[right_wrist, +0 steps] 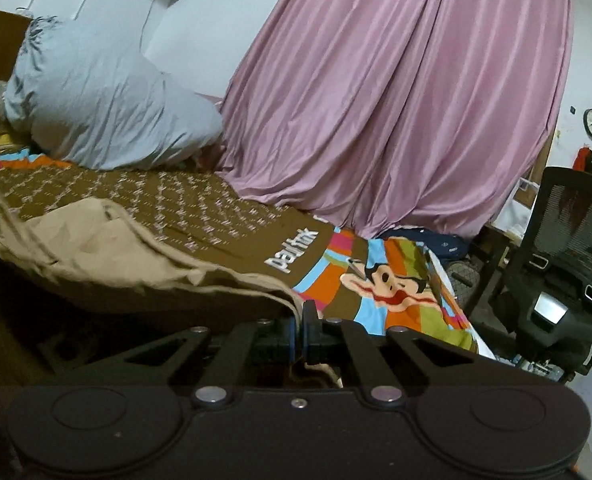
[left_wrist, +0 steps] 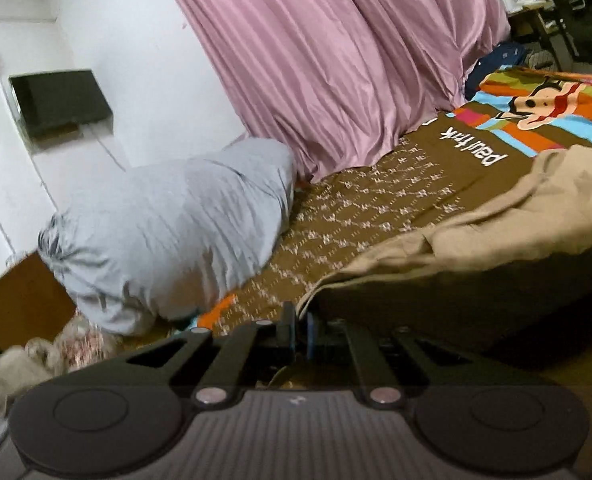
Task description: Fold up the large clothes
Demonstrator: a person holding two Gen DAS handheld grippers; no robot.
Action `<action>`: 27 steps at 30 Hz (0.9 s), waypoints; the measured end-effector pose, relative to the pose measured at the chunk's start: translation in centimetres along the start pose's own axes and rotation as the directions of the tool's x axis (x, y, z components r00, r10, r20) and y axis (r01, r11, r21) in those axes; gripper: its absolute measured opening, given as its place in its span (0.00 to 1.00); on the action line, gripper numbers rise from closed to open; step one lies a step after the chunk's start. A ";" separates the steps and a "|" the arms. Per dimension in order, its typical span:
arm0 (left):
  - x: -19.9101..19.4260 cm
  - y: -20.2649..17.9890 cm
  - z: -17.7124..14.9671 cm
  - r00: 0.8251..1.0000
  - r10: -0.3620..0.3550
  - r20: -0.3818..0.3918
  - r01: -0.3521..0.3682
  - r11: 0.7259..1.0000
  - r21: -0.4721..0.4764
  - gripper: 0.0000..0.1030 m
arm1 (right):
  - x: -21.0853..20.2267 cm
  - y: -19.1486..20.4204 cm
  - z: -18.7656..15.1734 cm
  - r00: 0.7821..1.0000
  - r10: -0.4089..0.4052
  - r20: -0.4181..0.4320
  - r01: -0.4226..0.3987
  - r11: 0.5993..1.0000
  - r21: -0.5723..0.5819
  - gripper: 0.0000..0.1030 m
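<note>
A large tan garment lies on the bed, its near edge lifted off the brown patterned sheet. In the left wrist view my left gripper is shut on the garment's left corner, and the cloth stretches away to the right above a dark shadow. In the right wrist view my right gripper is shut on the tan garment at its right corner, with the hem running from the jaws up to the left. Both pairs of black fingers pinch the cloth's edge.
A grey pillow leans at the head of the bed by the white wall. A pink curtain hangs along the bed's far side. The colourful cartoon bedsheet covers the foot end. A black office chair stands to the right.
</note>
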State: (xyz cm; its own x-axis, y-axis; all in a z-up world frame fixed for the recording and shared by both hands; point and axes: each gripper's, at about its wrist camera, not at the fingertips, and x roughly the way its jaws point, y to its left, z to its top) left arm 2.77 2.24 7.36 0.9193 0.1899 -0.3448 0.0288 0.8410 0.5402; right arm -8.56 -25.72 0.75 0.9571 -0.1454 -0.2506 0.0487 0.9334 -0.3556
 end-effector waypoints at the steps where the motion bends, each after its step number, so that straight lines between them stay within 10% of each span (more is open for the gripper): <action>1: 1.3 -0.2 0.7 1.000 0.004 -0.004 -0.004 1.000 0.008 0.06 | 1.4 -0.4 0.3 1.000 -0.004 -0.001 0.004 1.000 0.012 0.03; 14: 22.9 -4.5 3.8 0.984 -0.046 -0.173 0.040 0.998 -0.037 0.06 | 24.9 -2.5 2.2 0.971 0.023 -0.237 -0.004 0.997 0.080 0.08; 22: 27.8 -4.5 -0.4 0.930 -0.242 -0.278 0.167 0.949 -0.267 0.11 | 30.6 -0.8 -0.3 0.935 0.046 -0.352 -0.032 0.998 0.045 0.32; 24: 27.8 -2.4 -1.1 0.913 -0.322 -0.249 0.204 0.891 -0.405 0.23 | 29.8 -1.8 -0.7 0.944 0.059 -0.324 -0.027 0.995 0.101 0.56; 26: 27.7 -0.2 -1.3 0.900 -0.386 -0.204 0.232 0.819 -0.525 0.72 | 28.3 -2.7 -0.8 0.956 0.063 -0.286 -0.017 0.987 0.159 0.79; 27: 27.1 0.9 -1.6 0.904 -0.394 -0.169 0.231 0.779 -0.583 0.79 | 27.5 -3.2 -0.8 0.962 0.070 -0.263 -0.020 0.982 0.188 0.83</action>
State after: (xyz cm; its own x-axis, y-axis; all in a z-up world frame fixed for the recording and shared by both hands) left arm 27.11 8.93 -2.77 0.7531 -0.0743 -0.6537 0.0054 0.9943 -0.1068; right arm 17.35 -32.99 -5.70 0.8494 -0.1613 -0.5025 0.0826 0.9811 -0.1753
